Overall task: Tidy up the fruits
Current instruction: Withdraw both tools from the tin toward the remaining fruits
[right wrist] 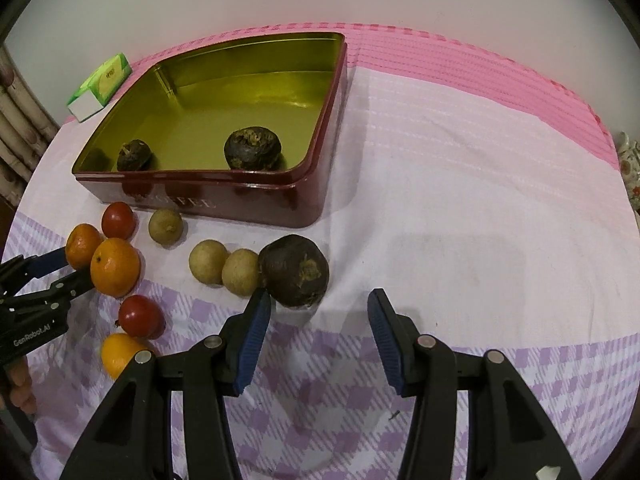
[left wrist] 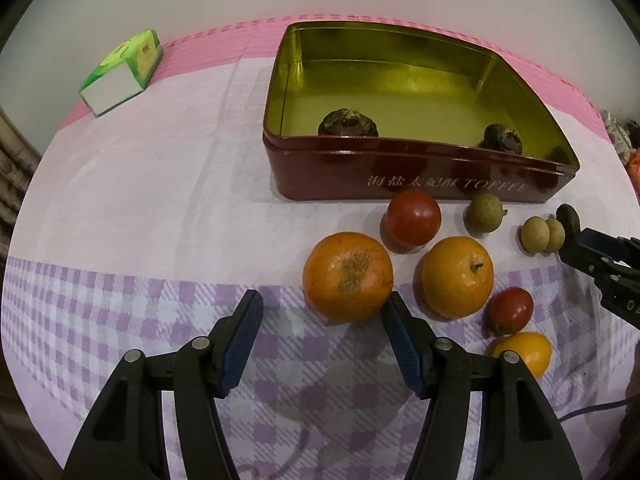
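Note:
A dark red tin [left wrist: 416, 178] with a gold inside [right wrist: 240, 200] holds two dark round fruits [left wrist: 347, 122] [right wrist: 253, 147]. In front of it lie two oranges [left wrist: 347, 276] [left wrist: 458, 276], two red tomatoes [left wrist: 413, 218] [left wrist: 511, 310], a yellow fruit [left wrist: 524, 352] and three tan longans [left wrist: 484, 213]. A third dark fruit [right wrist: 294, 270] lies beside two longans [right wrist: 224, 266]. My left gripper [left wrist: 322, 306] is open, just before the left orange. My right gripper [right wrist: 318, 302] is open, its left finger touching or nearly touching the dark fruit.
A green and white box [left wrist: 120, 74] lies at the table's far left. The pink and lilac checked cloth [right wrist: 460, 208] covers the table. A wall stands behind. A patterned object [right wrist: 630, 168] shows at the right edge.

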`<state>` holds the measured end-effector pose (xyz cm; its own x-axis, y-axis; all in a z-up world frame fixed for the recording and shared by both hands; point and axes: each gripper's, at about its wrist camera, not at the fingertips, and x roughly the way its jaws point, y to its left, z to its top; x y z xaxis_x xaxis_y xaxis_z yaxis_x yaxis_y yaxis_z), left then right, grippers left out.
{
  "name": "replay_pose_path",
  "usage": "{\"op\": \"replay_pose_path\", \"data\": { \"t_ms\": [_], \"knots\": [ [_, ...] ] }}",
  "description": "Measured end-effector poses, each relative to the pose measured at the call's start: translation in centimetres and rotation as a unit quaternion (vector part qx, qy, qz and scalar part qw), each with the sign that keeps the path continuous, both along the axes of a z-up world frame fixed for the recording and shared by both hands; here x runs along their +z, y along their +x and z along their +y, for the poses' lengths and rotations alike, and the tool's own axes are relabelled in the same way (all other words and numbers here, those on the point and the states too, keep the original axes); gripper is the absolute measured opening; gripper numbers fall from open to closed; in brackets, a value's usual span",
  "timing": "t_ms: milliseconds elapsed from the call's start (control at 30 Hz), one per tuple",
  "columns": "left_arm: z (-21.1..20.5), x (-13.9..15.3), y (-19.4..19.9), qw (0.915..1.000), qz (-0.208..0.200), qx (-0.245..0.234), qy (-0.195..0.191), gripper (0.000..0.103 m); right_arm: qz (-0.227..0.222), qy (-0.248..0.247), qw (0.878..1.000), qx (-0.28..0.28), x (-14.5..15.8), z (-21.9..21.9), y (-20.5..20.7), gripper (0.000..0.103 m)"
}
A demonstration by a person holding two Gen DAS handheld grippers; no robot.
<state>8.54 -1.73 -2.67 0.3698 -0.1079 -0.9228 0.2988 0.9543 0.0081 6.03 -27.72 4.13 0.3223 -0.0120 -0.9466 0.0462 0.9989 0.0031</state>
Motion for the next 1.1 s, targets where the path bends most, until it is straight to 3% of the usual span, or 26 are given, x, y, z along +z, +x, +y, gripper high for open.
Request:
{"op": "replay_pose_path", "data": {
  "t_ms": [933, 1100],
  "knots": [
    [-0.2, -0.2, 0.9, 0.9999, -0.001, -0.003, -0.013, 0.062, -0.004, -0.006, 1.0, 0.021, -0.7, 2.0, 2.1, 0.051],
    [-0.5, -0.2, 0.9, 0.9999, -0.001, -0.001, -0.012, 0.062, -0.009, 0.0, 0.999, 0.031, -0.8, 2.6, 2.3, 0.041]
  ]
}}
